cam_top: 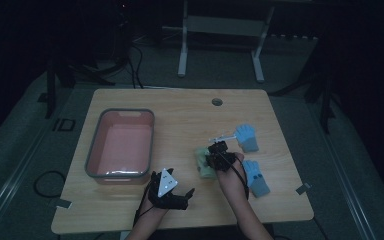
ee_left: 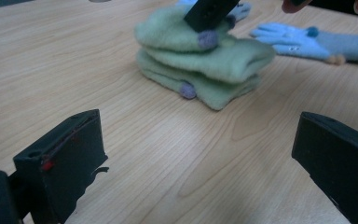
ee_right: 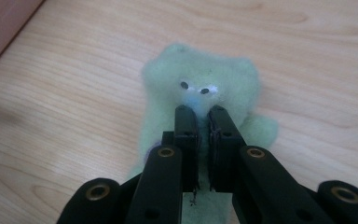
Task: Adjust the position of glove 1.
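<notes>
Two pale green gloves [ee_left: 200, 65] lie folded one on top of the other at the table's middle right [cam_top: 204, 164]. The top glove [ee_right: 200, 79] has a small face with two dark eyes. My right gripper [ee_right: 203, 114] comes down on it from above, its jaws shut with a pinch of green fabric between the pads; it also appears in the high view [cam_top: 215, 152]. My left gripper [cam_top: 188, 196] rests near the front edge, pointing at the gloves. Its jaws [ee_left: 198, 128] stand wide open with only bare table between them.
A pink bin with a grey rim [cam_top: 92, 150] stands at the table's left; its corner shows [ee_right: 0, 23]. Two light blue gloves lie right of the green ones, one farther back [cam_top: 245, 136], one nearer [cam_top: 256, 177], and one shows behind the green gloves [ee_left: 303, 42].
</notes>
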### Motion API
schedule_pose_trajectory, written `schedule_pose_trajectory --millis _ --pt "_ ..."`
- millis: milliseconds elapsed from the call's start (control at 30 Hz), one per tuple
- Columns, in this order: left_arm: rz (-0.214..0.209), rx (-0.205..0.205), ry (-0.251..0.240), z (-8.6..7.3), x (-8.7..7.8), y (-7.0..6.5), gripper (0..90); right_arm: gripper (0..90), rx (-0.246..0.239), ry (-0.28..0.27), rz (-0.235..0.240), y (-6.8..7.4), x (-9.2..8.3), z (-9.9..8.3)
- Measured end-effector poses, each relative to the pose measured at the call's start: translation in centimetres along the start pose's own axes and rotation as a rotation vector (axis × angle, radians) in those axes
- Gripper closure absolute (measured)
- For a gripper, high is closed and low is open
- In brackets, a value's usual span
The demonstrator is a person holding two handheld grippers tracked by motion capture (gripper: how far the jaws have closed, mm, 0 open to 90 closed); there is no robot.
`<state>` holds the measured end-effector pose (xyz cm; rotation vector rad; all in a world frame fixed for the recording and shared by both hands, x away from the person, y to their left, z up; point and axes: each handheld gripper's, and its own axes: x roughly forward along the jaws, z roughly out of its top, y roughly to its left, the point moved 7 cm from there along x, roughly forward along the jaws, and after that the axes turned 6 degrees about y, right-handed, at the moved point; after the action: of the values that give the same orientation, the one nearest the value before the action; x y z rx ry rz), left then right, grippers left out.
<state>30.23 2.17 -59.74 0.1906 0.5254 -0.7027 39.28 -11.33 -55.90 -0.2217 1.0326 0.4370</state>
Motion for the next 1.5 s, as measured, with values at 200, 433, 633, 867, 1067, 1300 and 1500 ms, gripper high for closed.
schedule_pose_trajectory --millis 200,433,633,867,1067,1300,1500 --pt "0.015 0.003 -0.006 0.1 0.0 0.0 2.7 83.8 -0.005 0.011 -0.018 0.1 0.7 -0.3" --pt "-0.002 -0.023 -0.017 0.1 0.0 0.1 4.2 80.5 -0.035 0.018 -0.014 0.2 1.3 -0.6" --pt "-0.028 -0.009 -0.003 0.1 0.1 -0.2 4.3 65.3 -0.047 -0.021 0.047 -0.4 -0.4 0.2" --pt "-0.037 -0.014 0.007 0.1 0.2 -0.8 4.1 32.8 -0.085 -0.054 0.134 -0.8 -1.5 0.0" --pt "-0.091 -0.030 0.083 0.4 0.8 -1.6 4.9 16.9 -0.118 -0.119 0.181 -1.4 -2.2 -0.1" --pt "-0.171 0.051 0.058 1.6 1.0 -2.0 7.0 22.0 -0.210 -0.193 0.281 -3.0 -3.3 -0.2" --pt "-0.189 0.179 0.052 2.7 1.9 -2.1 15.0 19.3 -0.266 -0.183 0.298 -4.1 -3.3 -0.8"
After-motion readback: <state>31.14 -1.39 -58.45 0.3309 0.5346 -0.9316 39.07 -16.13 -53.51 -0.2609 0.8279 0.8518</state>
